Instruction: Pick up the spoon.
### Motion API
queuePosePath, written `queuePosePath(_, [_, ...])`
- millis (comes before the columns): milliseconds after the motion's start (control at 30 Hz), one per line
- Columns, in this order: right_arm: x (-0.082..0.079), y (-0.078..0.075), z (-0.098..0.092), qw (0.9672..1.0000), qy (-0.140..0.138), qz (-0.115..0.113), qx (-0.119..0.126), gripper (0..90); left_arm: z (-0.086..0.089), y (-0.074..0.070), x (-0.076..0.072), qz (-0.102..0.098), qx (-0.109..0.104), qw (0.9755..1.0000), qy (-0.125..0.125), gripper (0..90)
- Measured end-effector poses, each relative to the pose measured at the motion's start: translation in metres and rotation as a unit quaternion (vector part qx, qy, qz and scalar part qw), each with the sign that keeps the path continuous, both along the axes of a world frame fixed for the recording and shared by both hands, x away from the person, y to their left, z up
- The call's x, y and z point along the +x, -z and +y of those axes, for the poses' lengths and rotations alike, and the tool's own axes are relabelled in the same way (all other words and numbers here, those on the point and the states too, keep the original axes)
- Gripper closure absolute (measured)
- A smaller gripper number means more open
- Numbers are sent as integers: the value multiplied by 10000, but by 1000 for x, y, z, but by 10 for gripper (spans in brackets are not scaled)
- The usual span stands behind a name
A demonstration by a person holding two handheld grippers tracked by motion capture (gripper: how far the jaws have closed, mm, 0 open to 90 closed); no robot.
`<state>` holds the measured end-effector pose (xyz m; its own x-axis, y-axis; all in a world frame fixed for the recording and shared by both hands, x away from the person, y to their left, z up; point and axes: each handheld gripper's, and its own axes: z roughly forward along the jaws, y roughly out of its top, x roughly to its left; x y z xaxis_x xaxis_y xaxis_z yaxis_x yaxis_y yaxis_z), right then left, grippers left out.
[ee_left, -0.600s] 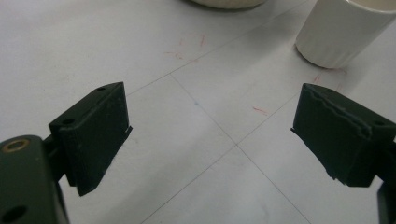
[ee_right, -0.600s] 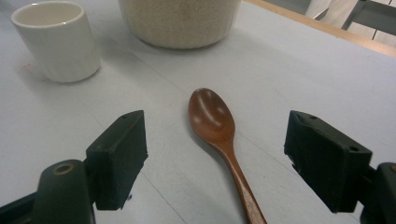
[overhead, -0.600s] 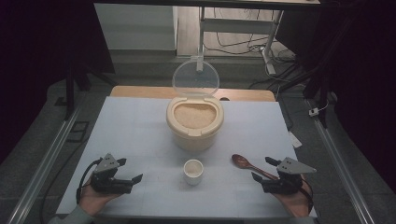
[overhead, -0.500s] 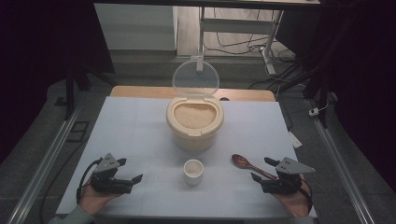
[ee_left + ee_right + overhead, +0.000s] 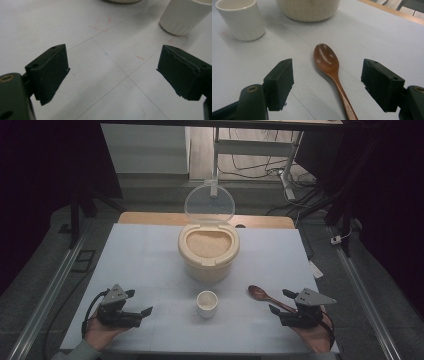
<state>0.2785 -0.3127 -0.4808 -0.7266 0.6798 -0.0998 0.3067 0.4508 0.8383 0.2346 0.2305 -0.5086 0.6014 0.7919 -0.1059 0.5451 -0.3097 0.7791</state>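
1. Your left gripper (image 5: 142, 306): rests low on the white table (image 5: 150, 260) at 7 o'clock of the high view, held in your left hand (image 5: 100, 334). Jaws spread wide, released, bare tabletop between them. In the left gripper view (image 5: 112, 75) thin ruled lines on the table cross between the 2 black jaws.

2. Your right gripper (image 5: 278, 302): rests low at 5 o'clock of the high view, held in your right hand (image 5: 315, 336). Jaws spread wide, released, grasping nothing. In the right gripper view (image 5: 327, 82) the spoon's handle runs between the 2 jaws without touching either pad.

3. Wooden spoon (image 5: 267, 298): lies flat on the table at 5 o'clock, bowl up and pointing to 10 o'clock, handle running back under your right gripper. In the right gripper view (image 5: 329, 65) the brown bowl sits just ahead of the jaws.

4. White cup (image 5: 207, 303): stands upright at 6 o'clock, between your 2 grippers and apart from both. It shows at 1 o'clock of the left gripper view (image 5: 183, 15) and at 10 o'clock of the right gripper view (image 5: 240, 20).

5. Cream container (image 5: 208, 251): stands at the centre, just beyond the cup, filled with pale grains.

6. Clear lid (image 5: 209, 204): hinged upright at the container's 12 o'clock edge.
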Motion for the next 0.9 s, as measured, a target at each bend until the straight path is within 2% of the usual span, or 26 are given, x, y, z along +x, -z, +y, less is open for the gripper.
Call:
queuePosePath(333, [0,-10,3,9999,-8,100,-111,285,0,1,1,37,19,10000,18,96])
queuePosePath(500, [5,-20,4,9989,38,239,-393,288,0,2,2,92,3,9999,42,93])
queuePosePath(567, [8,-22,4,9987,23,301,-422,291,0,3,2,112,7,9999,55,93])
queuePosePath(633, [14,-26,5,9969,-3,493,-606,296,0,3,3,111,22,9999,63,92])
queuePosePath(667, [23,-32,6,9944,-26,672,-819,300,0,2,3,108,24,9999,64,93])
queuePosePath(767, [39,-41,8,9880,-105,955,-1206,300,-1,2,3,111,23,9999,77,92])
queuePosePath(800, [39,-41,8,9880,-105,955,-1206,300,-1,2,4,108,36,9999,78,92])
queuePosePath(833, [50,-46,11,9812,-155,1159,-1533,300,-1,3,4,117,41,9999,82,92])
queuePosePath(900, [60,-48,12,9730,-214,1382,-1837,301,-1,3,4,115,42,9999,94,92])
